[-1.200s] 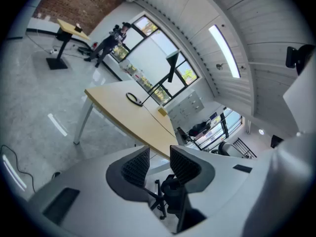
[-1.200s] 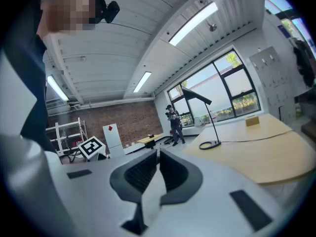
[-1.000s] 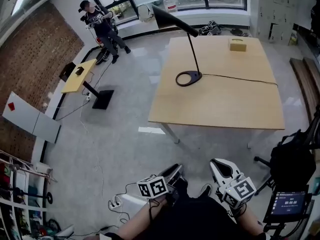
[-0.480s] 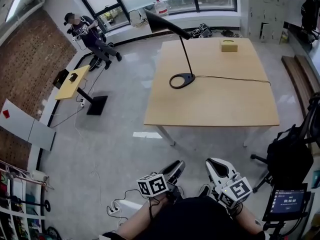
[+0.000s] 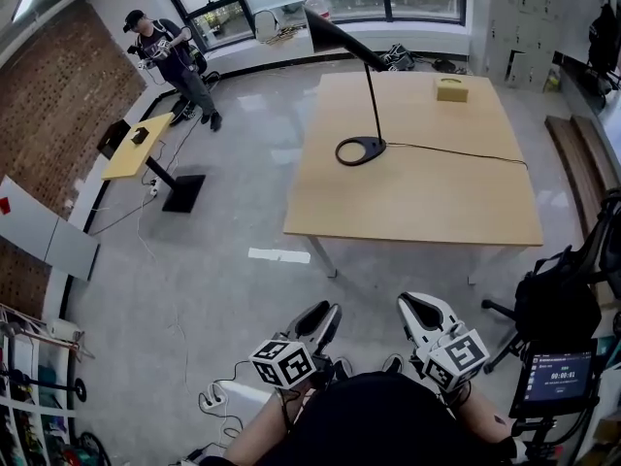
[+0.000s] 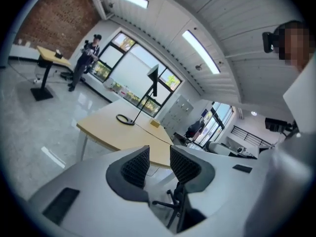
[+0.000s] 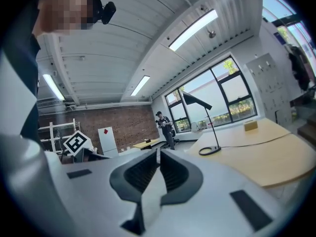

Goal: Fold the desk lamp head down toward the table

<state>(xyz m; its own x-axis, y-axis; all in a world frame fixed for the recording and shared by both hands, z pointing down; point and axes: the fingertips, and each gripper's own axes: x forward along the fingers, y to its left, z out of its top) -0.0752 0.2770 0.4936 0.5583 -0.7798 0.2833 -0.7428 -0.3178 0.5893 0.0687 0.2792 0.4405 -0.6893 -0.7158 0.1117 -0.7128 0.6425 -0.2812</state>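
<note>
On the far left part of the counter [image 5: 427, 197], the desk lamp [image 5: 375, 93] stands with its ring-shaped base [image 5: 361, 150] flat on the wood and its thin stem rising upright. The dark cone-shaped lamp head [image 5: 330, 34] sits at the top of the stem, raised well above the counter, and slants out past the counter's far left edge. A black cord [image 5: 456, 152] runs from the base across the counter toward its right edge. A small yellow box [image 5: 452, 89] rests near the counter's far edge, well apart from the lamp.

You hold both tongs well short of the counter's near edge, over the floor and close to your body, touching nothing on the counter. Your left tongs [image 5: 323, 316] stand wide, with only open air between the ribbed pads. Your right tongs [image 5: 417, 309] are narrow, the pads drawn almost together with just a thin slit, and they hold nothing.

Off the counter's far left corner, a person [image 5: 173, 58] stands by the windows, next to a small desk [image 5: 136, 149]. Off the counter's near right corner, a small lit screen [image 5: 557, 377] faces you.
</note>
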